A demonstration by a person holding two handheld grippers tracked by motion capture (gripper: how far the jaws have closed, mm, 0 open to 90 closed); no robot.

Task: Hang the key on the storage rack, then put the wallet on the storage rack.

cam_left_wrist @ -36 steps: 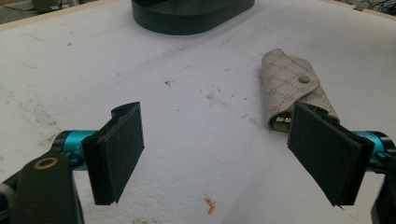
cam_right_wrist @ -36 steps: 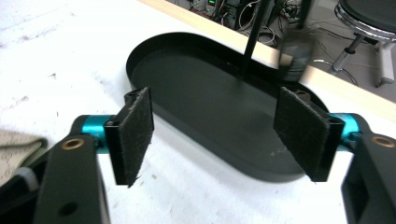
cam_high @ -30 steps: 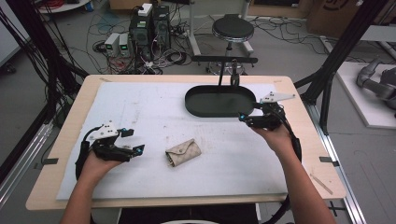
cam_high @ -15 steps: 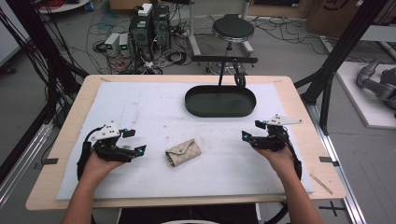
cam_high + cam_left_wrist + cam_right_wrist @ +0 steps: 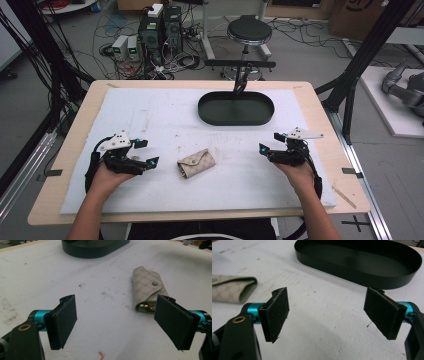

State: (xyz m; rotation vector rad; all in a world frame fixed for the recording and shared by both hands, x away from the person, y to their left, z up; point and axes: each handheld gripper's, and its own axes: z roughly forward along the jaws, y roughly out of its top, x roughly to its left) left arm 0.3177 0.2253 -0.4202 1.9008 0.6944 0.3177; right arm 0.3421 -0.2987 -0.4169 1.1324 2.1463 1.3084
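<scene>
We see beige key pouch [image 5: 196,163] flat mid-desk [image 5: 320,100], between both tongs, short of black oval tray [image 5: 236,108]. Left tongs [image 5: 141,152] and right tongs [image 5: 270,144] gape wide, empty. We judge pouch light, soft, squashy; pinch across folded body, clear of snap.

Both forearms reach in from the near edge, each hand gripping a tool low over the bench. The left tool [image 5: 146,152] has its jaws spread wide — nothing between the pads. The right tool [image 5: 270,142], well apart from it, is likewise agape and empty.
</scene>
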